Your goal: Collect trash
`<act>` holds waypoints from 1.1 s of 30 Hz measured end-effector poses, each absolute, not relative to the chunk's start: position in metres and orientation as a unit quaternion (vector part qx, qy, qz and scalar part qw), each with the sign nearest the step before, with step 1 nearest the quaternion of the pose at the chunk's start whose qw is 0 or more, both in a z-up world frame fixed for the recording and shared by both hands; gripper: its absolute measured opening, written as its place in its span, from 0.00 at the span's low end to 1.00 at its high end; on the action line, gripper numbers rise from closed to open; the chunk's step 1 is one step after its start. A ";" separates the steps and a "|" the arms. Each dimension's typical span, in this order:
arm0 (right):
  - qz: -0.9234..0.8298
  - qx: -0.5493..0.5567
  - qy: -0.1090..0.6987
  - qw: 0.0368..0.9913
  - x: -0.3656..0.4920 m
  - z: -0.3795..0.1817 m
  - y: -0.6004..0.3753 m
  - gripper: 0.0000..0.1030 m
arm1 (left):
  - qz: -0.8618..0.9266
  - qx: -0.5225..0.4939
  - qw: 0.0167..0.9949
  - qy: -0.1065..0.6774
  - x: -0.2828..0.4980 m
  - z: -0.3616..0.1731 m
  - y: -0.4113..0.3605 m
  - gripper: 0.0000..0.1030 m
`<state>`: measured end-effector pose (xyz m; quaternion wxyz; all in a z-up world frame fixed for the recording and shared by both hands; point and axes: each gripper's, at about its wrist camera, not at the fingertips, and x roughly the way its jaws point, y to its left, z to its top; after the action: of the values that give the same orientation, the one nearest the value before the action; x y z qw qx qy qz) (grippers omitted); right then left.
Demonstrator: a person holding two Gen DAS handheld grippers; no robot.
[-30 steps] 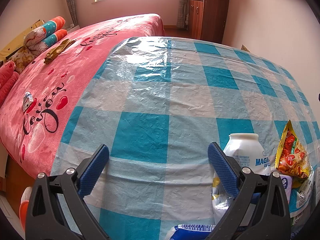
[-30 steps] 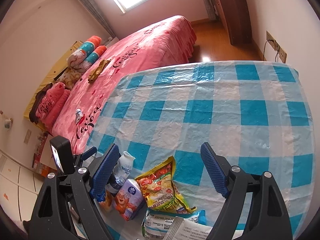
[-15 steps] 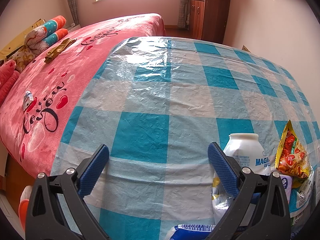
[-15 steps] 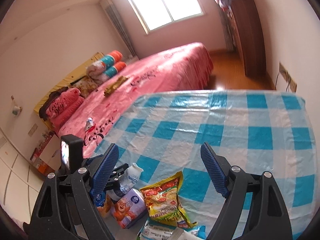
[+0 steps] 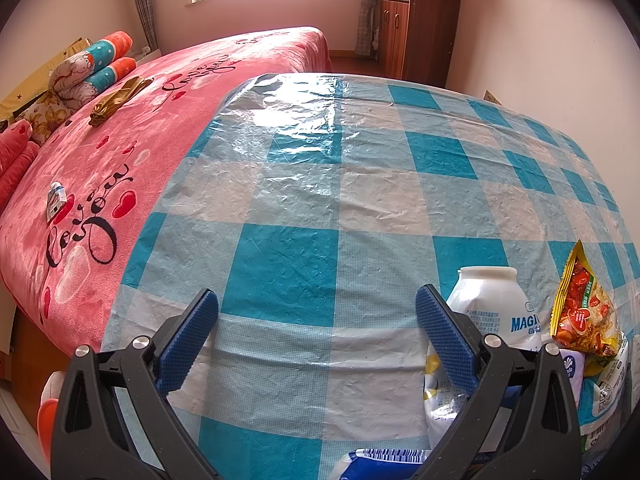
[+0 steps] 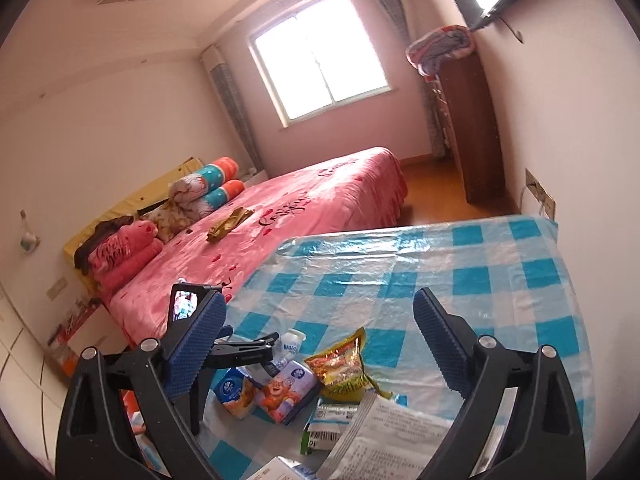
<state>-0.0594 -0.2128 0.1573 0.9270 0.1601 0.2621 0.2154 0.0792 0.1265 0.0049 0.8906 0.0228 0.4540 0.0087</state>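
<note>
Both tongs open; right tongs (image 6: 320,332) tilted up since earlier.

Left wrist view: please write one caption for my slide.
Open left gripper over checked tablecloth, white bottle beside it.

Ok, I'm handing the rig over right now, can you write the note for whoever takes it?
Left gripper: jaws open, empty, low over the checked tablecloth, just left of the white bottle.
Right gripper: jaws open, empty, raised above the pile.
Trash clustered at the table's near edge: white bottle, yellow snack bag, bear-print packet, blue-and-white pouch, paper wrappers.
Done: nothing picked up. Left: collect everything.
</note>
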 end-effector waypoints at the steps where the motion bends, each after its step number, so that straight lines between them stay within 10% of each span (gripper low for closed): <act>1: 0.216 0.161 0.266 0.926 -0.060 0.156 -0.212 0.91 | 0.009 0.023 0.891 0.454 0.080 0.005 0.127 0.96; 33: 0.174 0.115 0.324 0.923 -0.058 0.129 -0.198 0.91 | 0.009 0.023 0.890 0.454 0.080 0.005 0.127 0.96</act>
<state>-0.0579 -0.1983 0.1288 0.9229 0.1148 0.3238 0.1736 0.0799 0.1269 0.0047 0.8905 0.0228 0.4543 0.0087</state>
